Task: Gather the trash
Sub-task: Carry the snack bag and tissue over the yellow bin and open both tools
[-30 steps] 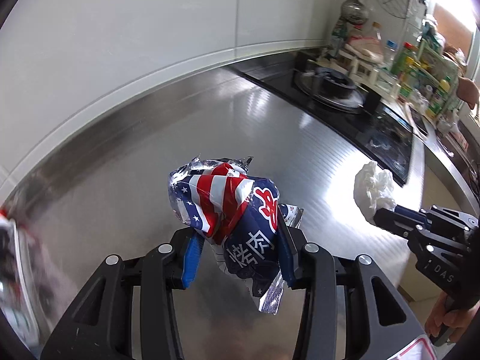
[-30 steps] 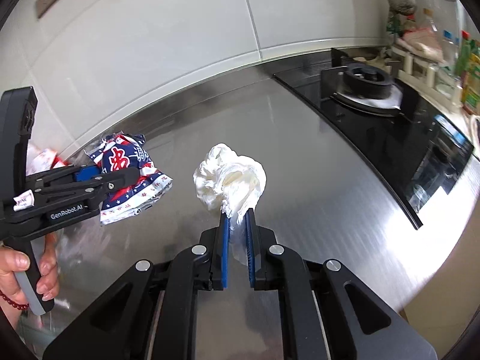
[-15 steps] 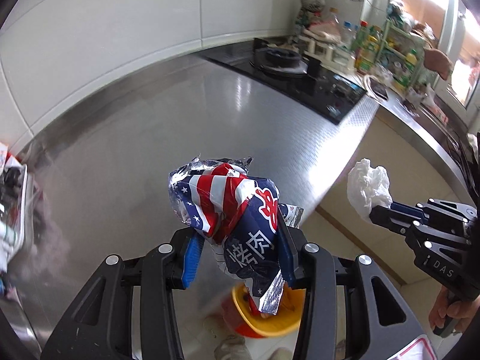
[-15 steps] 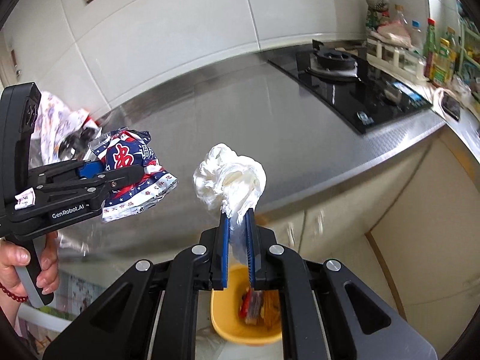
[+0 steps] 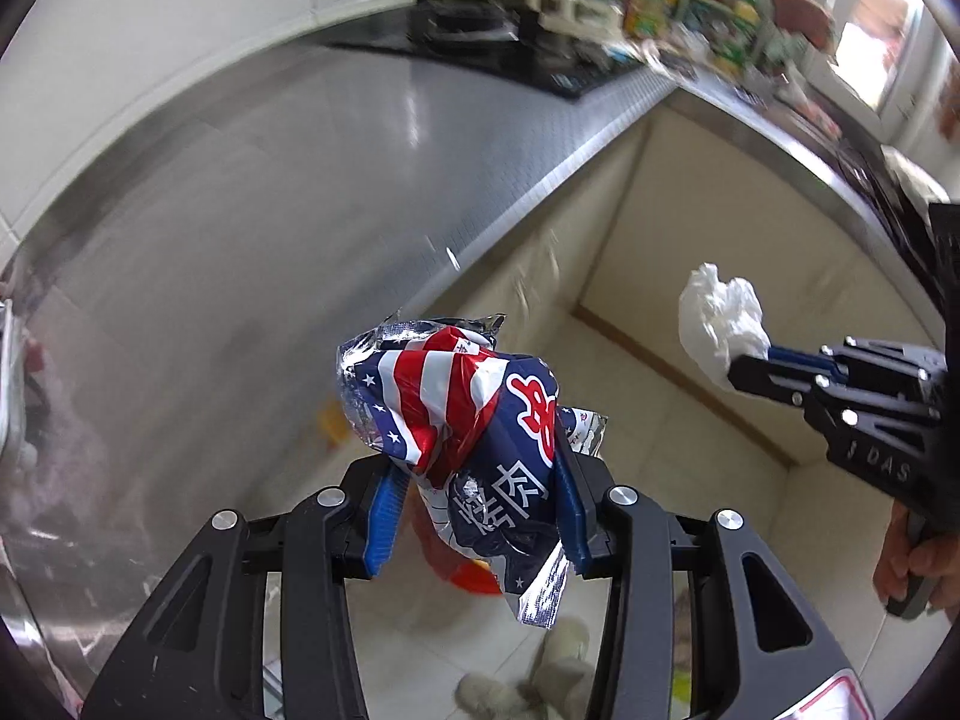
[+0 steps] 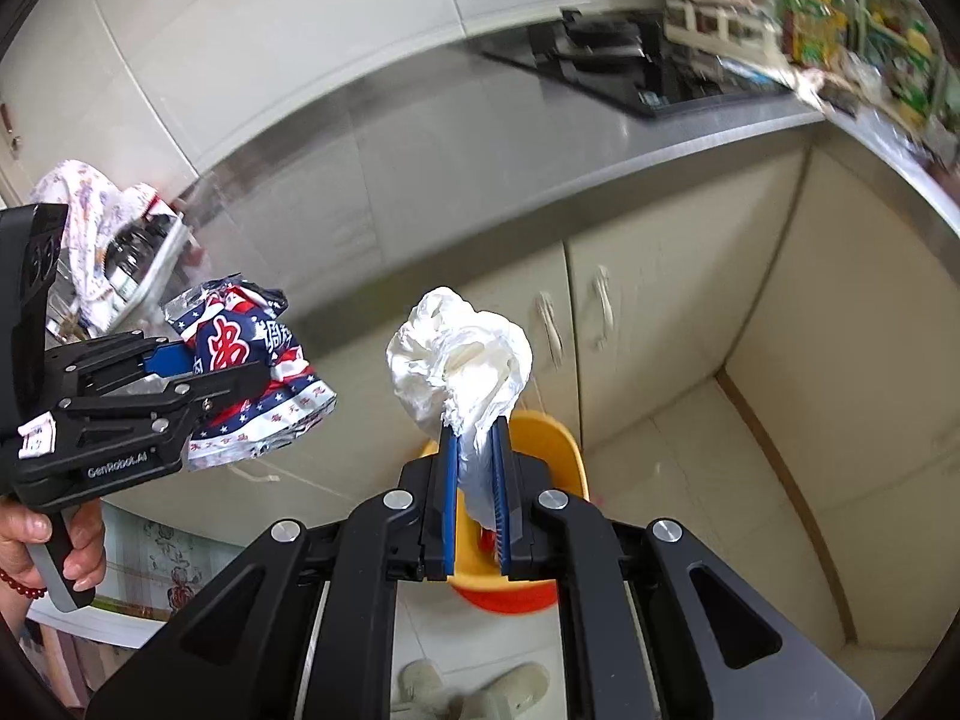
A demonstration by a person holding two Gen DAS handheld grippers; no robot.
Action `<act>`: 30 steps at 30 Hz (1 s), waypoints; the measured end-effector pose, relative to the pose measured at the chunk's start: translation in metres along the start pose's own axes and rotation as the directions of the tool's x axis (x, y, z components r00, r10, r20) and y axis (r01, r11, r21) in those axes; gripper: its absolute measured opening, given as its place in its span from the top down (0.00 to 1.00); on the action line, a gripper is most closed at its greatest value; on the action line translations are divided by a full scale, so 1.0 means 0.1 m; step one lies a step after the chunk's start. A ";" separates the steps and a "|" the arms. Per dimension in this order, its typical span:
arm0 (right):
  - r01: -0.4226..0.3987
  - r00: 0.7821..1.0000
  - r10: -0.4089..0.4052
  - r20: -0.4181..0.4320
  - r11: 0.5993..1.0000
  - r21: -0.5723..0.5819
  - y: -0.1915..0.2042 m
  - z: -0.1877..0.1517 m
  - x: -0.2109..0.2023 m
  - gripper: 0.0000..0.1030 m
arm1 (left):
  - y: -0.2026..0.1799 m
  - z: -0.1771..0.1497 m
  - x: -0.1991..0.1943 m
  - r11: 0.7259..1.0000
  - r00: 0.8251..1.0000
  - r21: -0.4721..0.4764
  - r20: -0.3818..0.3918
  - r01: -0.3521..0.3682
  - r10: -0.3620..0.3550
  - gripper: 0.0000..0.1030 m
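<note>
Foil-lined, crumpled snack wrapper [image 5: 474, 420] in navy, red and white stars and stripes, clamped between the blue pads of the left gripper [image 5: 477, 504] in the left wrist view. Printed on it: large red characters on a white patch, and white Chinese characters on navy lower down; brand not readable. Held out past the edge of the brushed steel counter [image 5: 240, 228], over the pale tiled floor. Just below the wrapper, a sliver of the yellow plastic bin with orange base [image 5: 474, 579], mostly hidden behind it. To the right of the wrapper, well apart, the right gripper [image 5: 744, 369] pinched tight on a white crumpled tissue wad [image 5: 717, 318]; "DAS" embossed on its black body, a hand [image 5: 918, 564] on the handle. Beyond the counter, a black glass hob [image 5: 480, 42] and a blurred shelf of bottles, labels illegible.

Seen from the right wrist: right gripper [image 6: 477, 498] with blue pads pressed together on the tail of the white tissue wad [image 6: 459, 360], the bulk of it bunched above the fingertips. Directly behind and below the wad, the yellow bin [image 6: 558, 450], red scrap visible inside. Left of the wad, level with it, the left gripper [image 6: 210, 375] squeezing the striped wrapper [image 6: 252, 378]; "GenRobot.AI" in white on its black side, a small white sticker at the rear, unreadable. Hand [image 6: 42, 546] with a red bead bracelet on its grip. Cream cabinet doors [image 6: 600, 324] with handles behind the bin, under the steel counter [image 6: 372, 162].
</note>
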State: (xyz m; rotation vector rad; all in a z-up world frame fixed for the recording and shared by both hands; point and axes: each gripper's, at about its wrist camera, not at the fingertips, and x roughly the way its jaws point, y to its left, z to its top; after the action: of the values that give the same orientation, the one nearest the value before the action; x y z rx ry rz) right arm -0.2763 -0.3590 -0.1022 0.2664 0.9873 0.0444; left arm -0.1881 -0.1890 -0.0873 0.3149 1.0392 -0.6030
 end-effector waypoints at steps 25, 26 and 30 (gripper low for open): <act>0.061 0.944 -0.059 -0.326 0.998 -0.004 -0.26 -0.92 1.56 0.89 | -0.20 -0.70 1.83 0.985 0.946 0.141 -0.320 0.104 -0.054 0.59; 0.060 0.941 -0.056 -0.334 0.998 0.002 -0.31 -0.91 1.65 0.89 | -0.21 -0.72 1.88 0.985 0.944 0.138 -0.327 0.102 -0.052 0.59; 0.051 0.929 -0.025 -0.370 0.997 0.060 -0.49 -0.89 1.97 0.89 | -0.21 -0.71 2.19 0.988 0.933 0.116 -0.357 0.101 -0.053 0.59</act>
State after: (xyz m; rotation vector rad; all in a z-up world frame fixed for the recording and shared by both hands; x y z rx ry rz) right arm -0.2454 -0.3575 -0.3213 0.3081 1.3713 0.0253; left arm -0.1710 -0.2384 -0.3129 0.5151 1.3654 -0.7039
